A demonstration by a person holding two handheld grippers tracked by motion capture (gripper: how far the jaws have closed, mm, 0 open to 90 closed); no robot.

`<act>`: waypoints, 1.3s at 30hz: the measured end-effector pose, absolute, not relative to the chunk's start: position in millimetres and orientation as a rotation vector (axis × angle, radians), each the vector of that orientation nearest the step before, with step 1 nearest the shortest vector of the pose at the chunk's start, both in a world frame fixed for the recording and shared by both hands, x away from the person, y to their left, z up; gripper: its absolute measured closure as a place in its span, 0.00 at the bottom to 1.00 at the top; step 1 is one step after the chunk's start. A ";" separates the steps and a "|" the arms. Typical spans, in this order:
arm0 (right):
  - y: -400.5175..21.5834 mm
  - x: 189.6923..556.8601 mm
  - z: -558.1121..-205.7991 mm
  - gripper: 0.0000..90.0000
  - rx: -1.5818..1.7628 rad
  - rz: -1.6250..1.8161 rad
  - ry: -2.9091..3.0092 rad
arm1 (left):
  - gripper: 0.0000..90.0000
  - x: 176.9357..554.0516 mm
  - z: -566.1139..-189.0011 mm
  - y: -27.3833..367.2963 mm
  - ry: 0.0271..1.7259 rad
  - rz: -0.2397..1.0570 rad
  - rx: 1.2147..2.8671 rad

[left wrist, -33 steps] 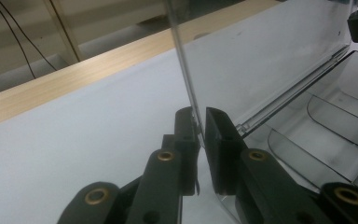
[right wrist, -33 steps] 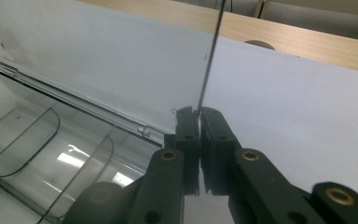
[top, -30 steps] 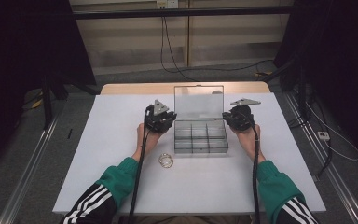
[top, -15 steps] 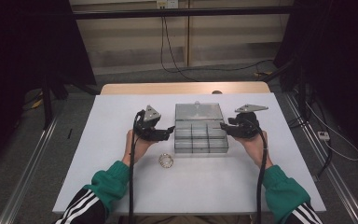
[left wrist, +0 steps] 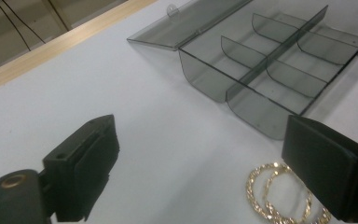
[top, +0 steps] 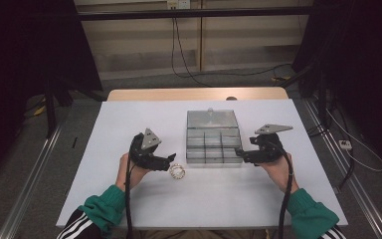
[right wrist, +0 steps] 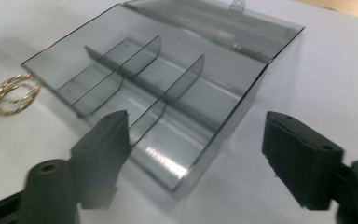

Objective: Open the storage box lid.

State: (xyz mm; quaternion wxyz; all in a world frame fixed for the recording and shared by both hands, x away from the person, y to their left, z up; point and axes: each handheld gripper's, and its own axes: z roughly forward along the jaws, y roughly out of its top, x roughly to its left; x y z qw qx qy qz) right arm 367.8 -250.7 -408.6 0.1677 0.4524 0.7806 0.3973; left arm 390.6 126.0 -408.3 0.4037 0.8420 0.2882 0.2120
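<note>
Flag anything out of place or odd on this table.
Only the gold hoop earrings stand out: they lie loose on the white table, beside the open compartment box rather than in it. The box sits square, lid laid back, compartments bare. Nothing spilled or damaged.

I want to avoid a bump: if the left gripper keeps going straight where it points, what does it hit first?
Probably the gold ring-shaped bracelets lying on the white table, just ahead of the open left gripper; depth is uncertain.
</note>
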 end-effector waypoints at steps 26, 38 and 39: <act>-248.8 310.9 -417.8 0.00 1.205 1.188 2.363 | 0.00 362.3 -417.6 135.5 0.710 0.512 2.175; -253.5 302.7 -421.7 0.00 1.189 1.195 2.363 | 0.00 360.8 -415.9 131.2 0.678 0.514 2.189; -253.2 302.8 -422.1 0.00 1.185 1.193 2.368 | 0.00 360.4 -415.9 130.8 0.678 0.516 2.192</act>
